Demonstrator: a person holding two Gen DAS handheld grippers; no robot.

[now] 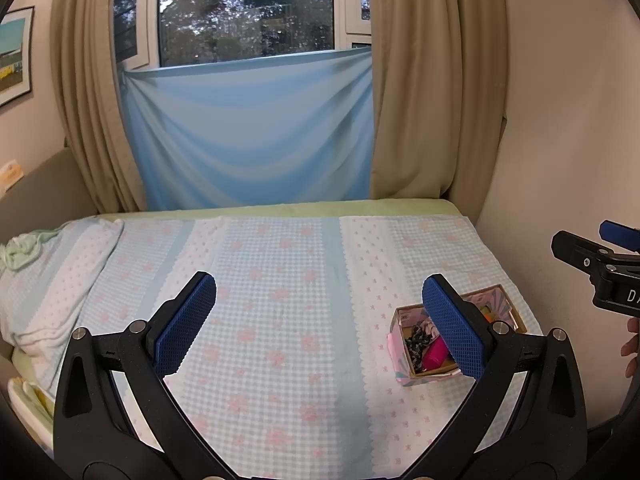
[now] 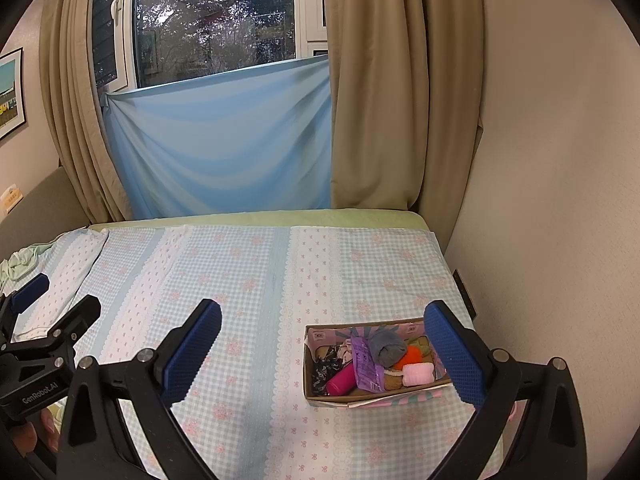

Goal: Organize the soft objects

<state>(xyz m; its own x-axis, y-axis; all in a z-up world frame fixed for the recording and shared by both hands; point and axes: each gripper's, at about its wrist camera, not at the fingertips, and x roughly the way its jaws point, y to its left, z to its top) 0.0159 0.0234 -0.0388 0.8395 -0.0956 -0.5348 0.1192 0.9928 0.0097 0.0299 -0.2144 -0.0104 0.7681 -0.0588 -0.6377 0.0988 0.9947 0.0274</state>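
Both tools are held above a bed covered by a blue-checked bedspread (image 2: 248, 280) with pink flowers. The left gripper (image 1: 320, 328) is seen with its blue-padded fingers spread wide apart and nothing between them; the right gripper (image 2: 324, 354) is likewise opened wide and empty. A small cardboard box (image 2: 320, 394) is set on the bedspread near the wall side of the bed, partly hidden behind the right-hand finger in each view. Soft items are packed inside it: a grey rolled sock (image 2: 386, 348), a purple packet (image 2: 366, 362), an orange ball (image 2: 412, 358), a pale pink roll (image 2: 418, 374), a magenta tube (image 2: 340, 380) and a dark patterned fabric (image 2: 322, 370). A pillow (image 1: 52, 280) is laid at the far left of the bed. A light blue cloth (image 1: 252, 128) is hung across the window between beige curtains (image 1: 432, 100)
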